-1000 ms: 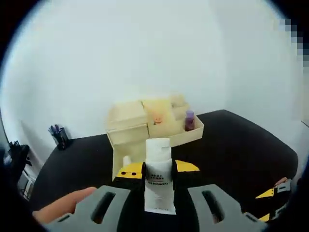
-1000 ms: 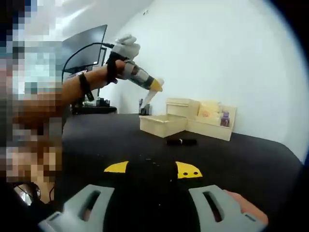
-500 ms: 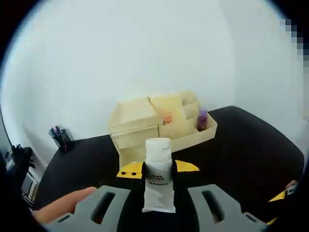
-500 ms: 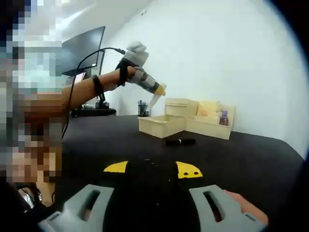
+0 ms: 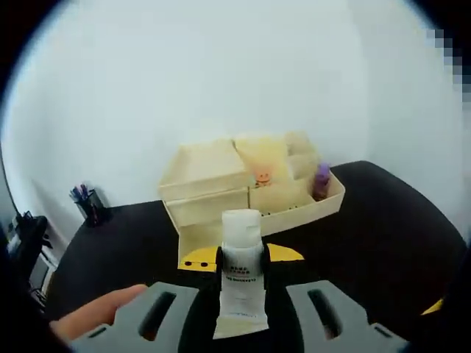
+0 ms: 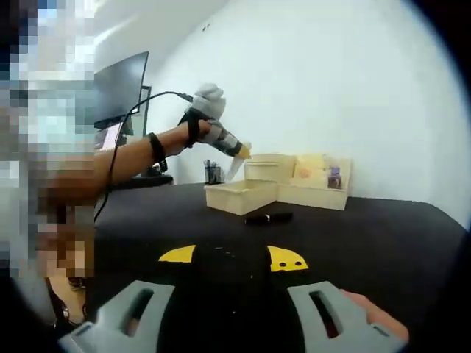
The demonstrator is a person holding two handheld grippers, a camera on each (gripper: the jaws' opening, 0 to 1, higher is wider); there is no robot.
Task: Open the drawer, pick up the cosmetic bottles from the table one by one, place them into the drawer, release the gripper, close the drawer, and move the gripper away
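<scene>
My left gripper (image 5: 241, 259) is shut on a white cosmetic tube (image 5: 240, 283), cap pointing away, in the left gripper view. Just beyond it stands the pale wooden organizer (image 5: 221, 170), its pulled-out drawer (image 5: 197, 237) partly hidden behind the tube. In the right gripper view the left gripper (image 6: 237, 151) holds the tube (image 6: 232, 169) tilted down over the open drawer (image 6: 241, 197). A dark cosmetic item (image 6: 268, 218) lies on the black table (image 6: 383, 235) in front of the drawer. My right gripper (image 6: 232, 257) is open and low over the table, holding nothing.
A purple bottle (image 5: 321, 179) stands in the organizer's open tray (image 5: 309, 206). A pen cup (image 5: 90, 207) sits at the table's far left. A monitor (image 6: 121, 88) is behind the person's arm (image 6: 136, 151). A hand (image 5: 92, 318) shows beside my left jaw.
The left gripper has carried the tube closer to the organizer and lower over the open drawer. The right gripper has stayed almost still.
</scene>
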